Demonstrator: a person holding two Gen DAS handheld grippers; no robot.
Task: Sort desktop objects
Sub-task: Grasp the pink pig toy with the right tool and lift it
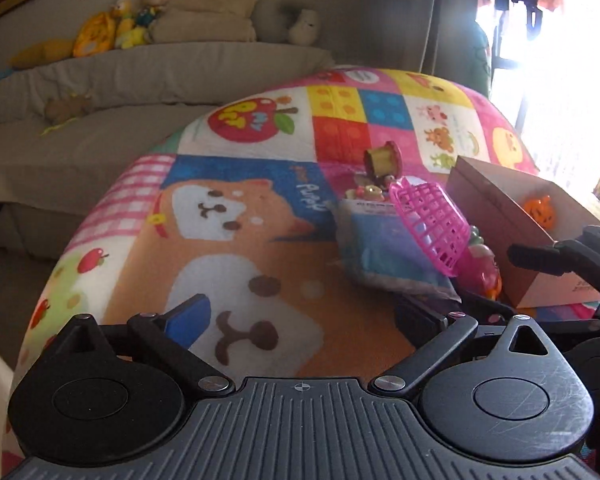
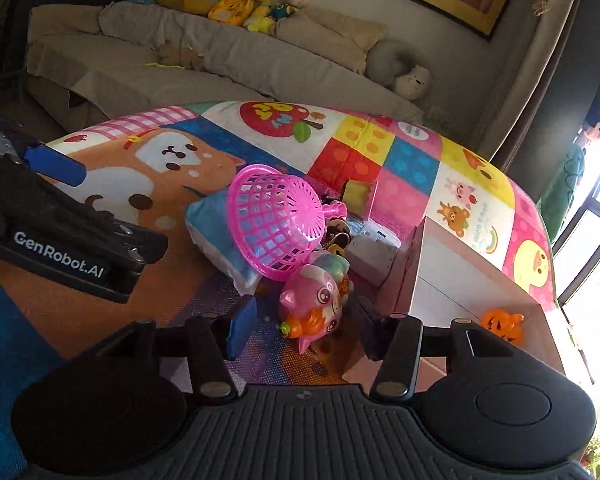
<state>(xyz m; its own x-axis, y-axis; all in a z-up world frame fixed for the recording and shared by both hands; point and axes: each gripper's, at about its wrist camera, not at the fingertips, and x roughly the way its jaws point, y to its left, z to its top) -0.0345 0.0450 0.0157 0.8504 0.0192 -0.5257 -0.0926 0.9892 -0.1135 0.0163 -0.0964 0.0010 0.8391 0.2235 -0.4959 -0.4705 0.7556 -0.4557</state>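
A heap of small things lies on the colourful play mat (image 1: 260, 248): a tipped pink mesh basket (image 2: 274, 224), a blue tissue pack (image 2: 216, 236), a pink cat toy (image 2: 316, 304) and some small trinkets behind. My right gripper (image 2: 304, 328) is open, and the cat toy sits between its fingertips with a gap showing at the blue left pad (image 2: 240, 328). My left gripper (image 1: 304, 316) is spread wide over the printed dog, holding nothing, left of the basket (image 1: 432, 224). An orange pumpkin (image 2: 502, 324) lies inside the open cardboard box (image 2: 440, 280).
The box (image 1: 496, 208) stands right of the heap, close beside the right gripper. A brown roll (image 1: 382, 158) sits behind the heap. A covered sofa (image 1: 120, 92) with plush toys runs along the back. A bright window is at the far right.
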